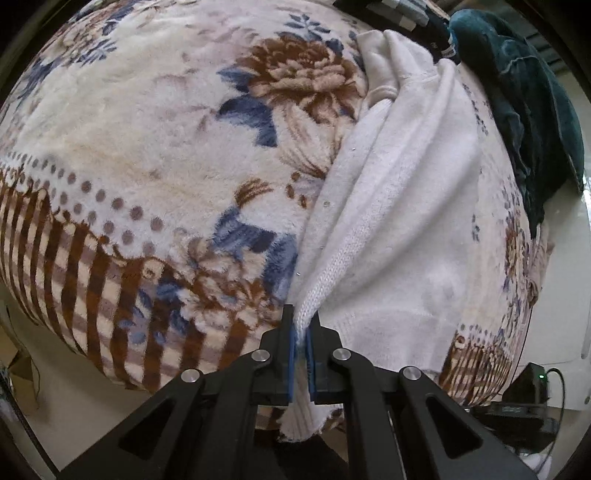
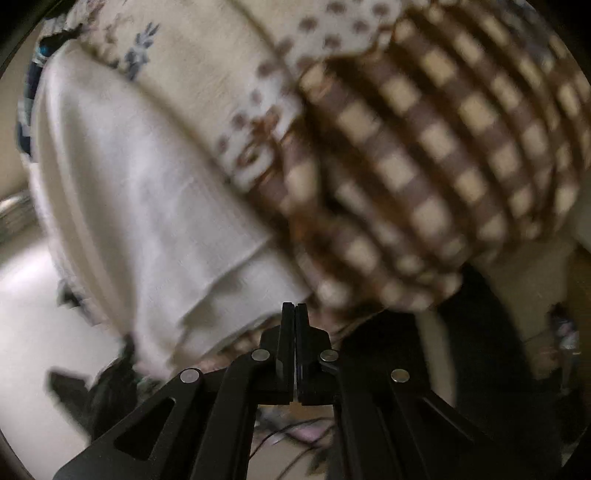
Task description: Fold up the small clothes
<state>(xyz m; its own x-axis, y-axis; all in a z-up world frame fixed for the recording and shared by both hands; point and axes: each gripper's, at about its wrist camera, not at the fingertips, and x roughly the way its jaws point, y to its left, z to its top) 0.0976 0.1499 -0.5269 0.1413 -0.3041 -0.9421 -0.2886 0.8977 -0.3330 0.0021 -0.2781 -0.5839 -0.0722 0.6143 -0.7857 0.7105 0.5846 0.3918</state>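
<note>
A white knit garment (image 1: pixel 399 206) lies lengthwise on a floral blanket (image 1: pixel 147 147), folded into a long strip. My left gripper (image 1: pixel 303 325) is shut on its ribbed hem at the blanket's near edge; the hem hangs down between the blue pads. In the blurred right wrist view the same white garment (image 2: pixel 147 199) lies to the left on the blanket (image 2: pixel 424 147). My right gripper (image 2: pixel 294 310) is shut with nothing between its jaws, just off the garment's near corner.
A dark teal garment (image 1: pixel 524 110) is piled at the blanket's far right. More dark clothes (image 1: pixel 406 14) lie at the far edge. A small black device with cables (image 1: pixel 532 387) sits on the floor at the right. A dark shape (image 2: pixel 480 350) stands below the blanket's edge.
</note>
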